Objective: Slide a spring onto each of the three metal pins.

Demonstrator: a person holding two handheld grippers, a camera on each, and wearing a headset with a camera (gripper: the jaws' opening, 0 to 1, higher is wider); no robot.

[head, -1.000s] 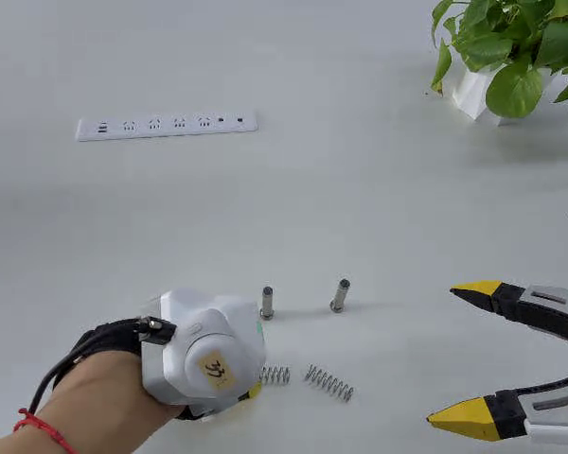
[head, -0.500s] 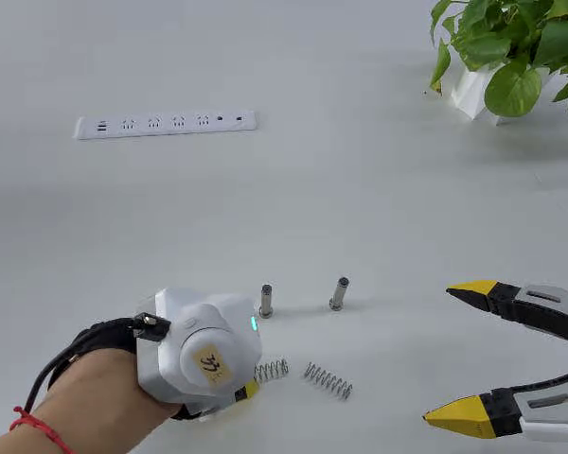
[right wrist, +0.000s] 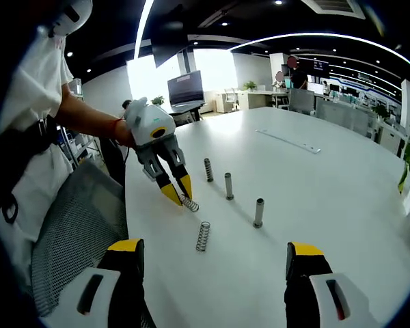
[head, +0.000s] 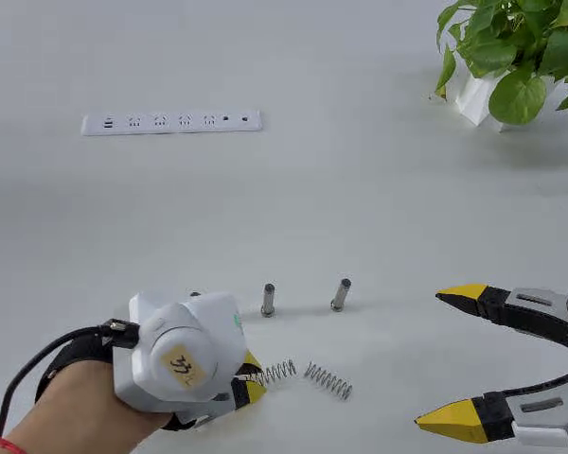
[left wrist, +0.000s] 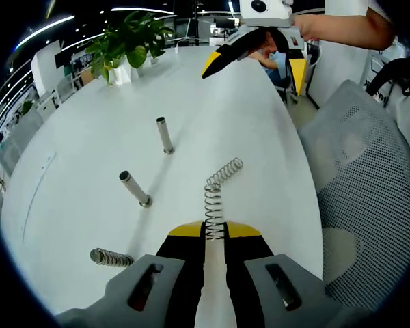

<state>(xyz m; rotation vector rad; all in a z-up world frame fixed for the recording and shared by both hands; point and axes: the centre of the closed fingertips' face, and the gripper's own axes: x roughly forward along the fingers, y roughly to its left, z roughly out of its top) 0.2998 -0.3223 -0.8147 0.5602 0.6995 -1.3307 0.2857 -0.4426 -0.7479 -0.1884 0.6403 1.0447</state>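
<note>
My left gripper [head: 247,380] is low on the left of the white table, shut on one end of a spring [head: 276,372] that sticks out ahead of its yellow tips [left wrist: 215,232]. A second spring [head: 328,381] lies loose just to its right. Two bare metal pins [head: 268,300] [head: 341,294] stand upright behind the springs. A third pin [left wrist: 111,257] wears a spring and stands nearest the left gripper. My right gripper [head: 452,357] hovers open at the lower right, a short way from the loose spring [right wrist: 203,236].
A white power strip [head: 170,122] lies at the far left of the table. A potted green plant [head: 511,47] stands at the far right corner. In the right gripper view a mesh chair [right wrist: 75,225] and a person stand by the table edge.
My left gripper has drawn back towards the lower left, so its yellow tips now show, and the spring in them has tilted. The right gripper has barely shifted.
</note>
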